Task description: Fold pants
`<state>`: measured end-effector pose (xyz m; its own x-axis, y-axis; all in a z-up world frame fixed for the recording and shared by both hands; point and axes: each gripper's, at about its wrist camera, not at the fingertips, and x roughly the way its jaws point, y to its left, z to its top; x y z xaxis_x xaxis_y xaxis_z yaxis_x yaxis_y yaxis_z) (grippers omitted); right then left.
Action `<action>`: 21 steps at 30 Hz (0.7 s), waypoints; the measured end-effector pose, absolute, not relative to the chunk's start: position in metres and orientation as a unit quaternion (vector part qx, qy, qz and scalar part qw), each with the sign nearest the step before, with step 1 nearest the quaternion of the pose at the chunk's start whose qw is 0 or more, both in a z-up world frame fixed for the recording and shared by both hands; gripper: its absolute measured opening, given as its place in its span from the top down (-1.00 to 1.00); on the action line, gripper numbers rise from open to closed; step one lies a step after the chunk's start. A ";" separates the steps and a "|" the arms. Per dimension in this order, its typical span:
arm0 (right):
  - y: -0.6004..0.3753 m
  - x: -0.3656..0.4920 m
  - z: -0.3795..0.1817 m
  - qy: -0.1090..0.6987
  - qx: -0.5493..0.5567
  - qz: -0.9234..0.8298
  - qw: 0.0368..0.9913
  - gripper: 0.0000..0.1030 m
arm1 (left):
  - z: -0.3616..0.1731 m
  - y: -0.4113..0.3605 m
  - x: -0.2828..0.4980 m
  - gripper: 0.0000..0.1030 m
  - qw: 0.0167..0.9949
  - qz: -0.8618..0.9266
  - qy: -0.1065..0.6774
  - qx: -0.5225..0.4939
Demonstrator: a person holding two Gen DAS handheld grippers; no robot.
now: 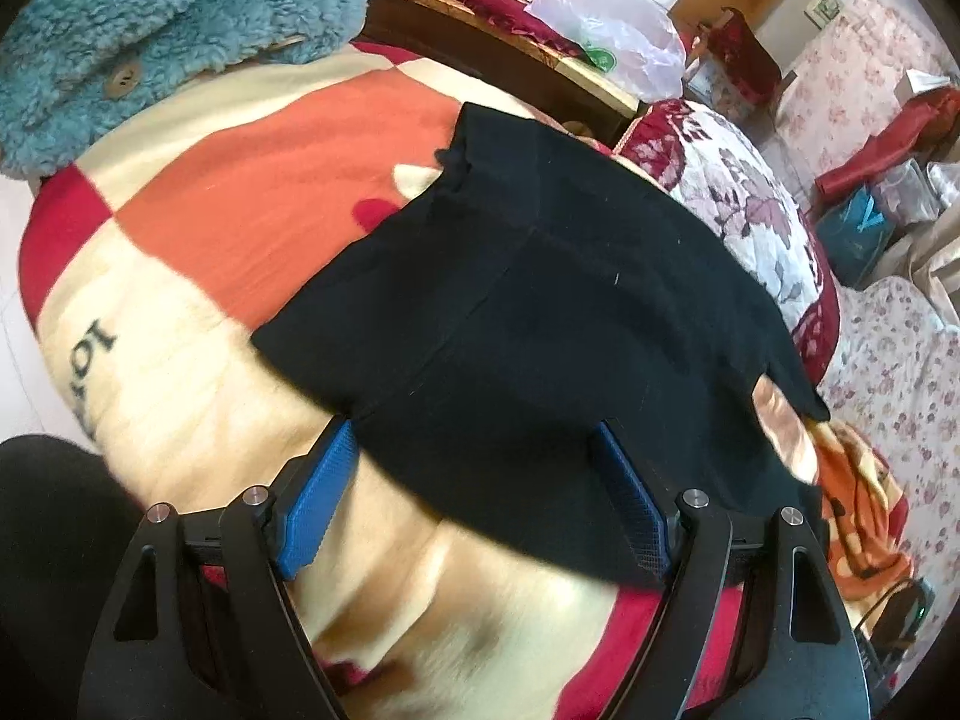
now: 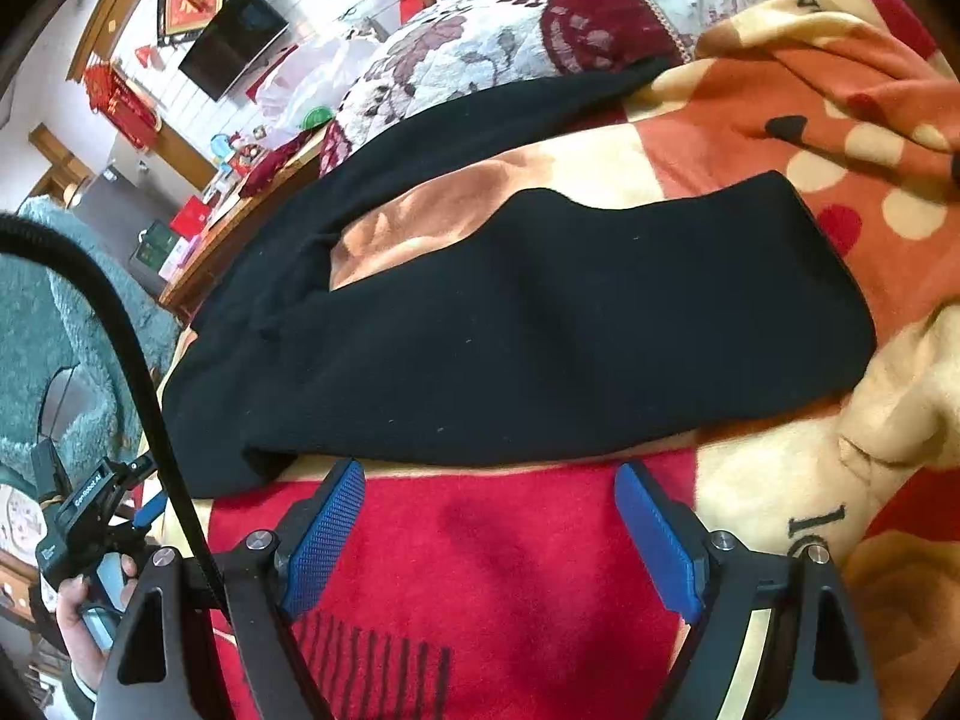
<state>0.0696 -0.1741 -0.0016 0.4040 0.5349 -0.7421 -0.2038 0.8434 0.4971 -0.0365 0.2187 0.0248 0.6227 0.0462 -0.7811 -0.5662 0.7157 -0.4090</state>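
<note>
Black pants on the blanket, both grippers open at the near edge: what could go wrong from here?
1. The left gripper is open with its blue fingertips at the hem of the black knit pants; closing may also pinch the plush orange, red and cream blanket beneath.
2. The right gripper is open just short of the pants, so it may close on nothing.
3. The two legs lie splayed with blanket showing between them, so the fold may come out uneven.

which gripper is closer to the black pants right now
Left. The left gripper has the edge of the black pants between its fingers; the right gripper sits just short of it.
</note>
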 end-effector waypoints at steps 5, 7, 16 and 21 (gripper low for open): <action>-0.181 0.078 -0.008 0.490 0.198 0.223 0.819 -0.65 | 0.025 0.219 -0.022 -0.56 0.833 0.197 0.389 -0.341; -0.184 0.082 -0.010 0.485 0.215 0.222 0.818 -0.65 | 0.025 0.218 -0.017 -0.56 0.835 0.197 0.388 -0.337; -0.199 0.105 -0.019 0.461 0.275 0.205 0.818 0.19 | 0.026 0.226 -0.006 0.51 0.836 0.169 0.392 -0.346; -0.211 0.102 -0.012 0.455 0.280 0.221 0.816 0.61 | 0.047 0.219 -0.006 0.77 0.853 0.140 0.392 -0.315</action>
<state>0.1017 -0.2106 -0.0121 0.4884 0.6161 -0.6179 -0.1067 0.7450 0.6585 -0.0063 0.2193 0.0468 0.6535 -0.0072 -0.7569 -0.4864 0.7622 -0.4273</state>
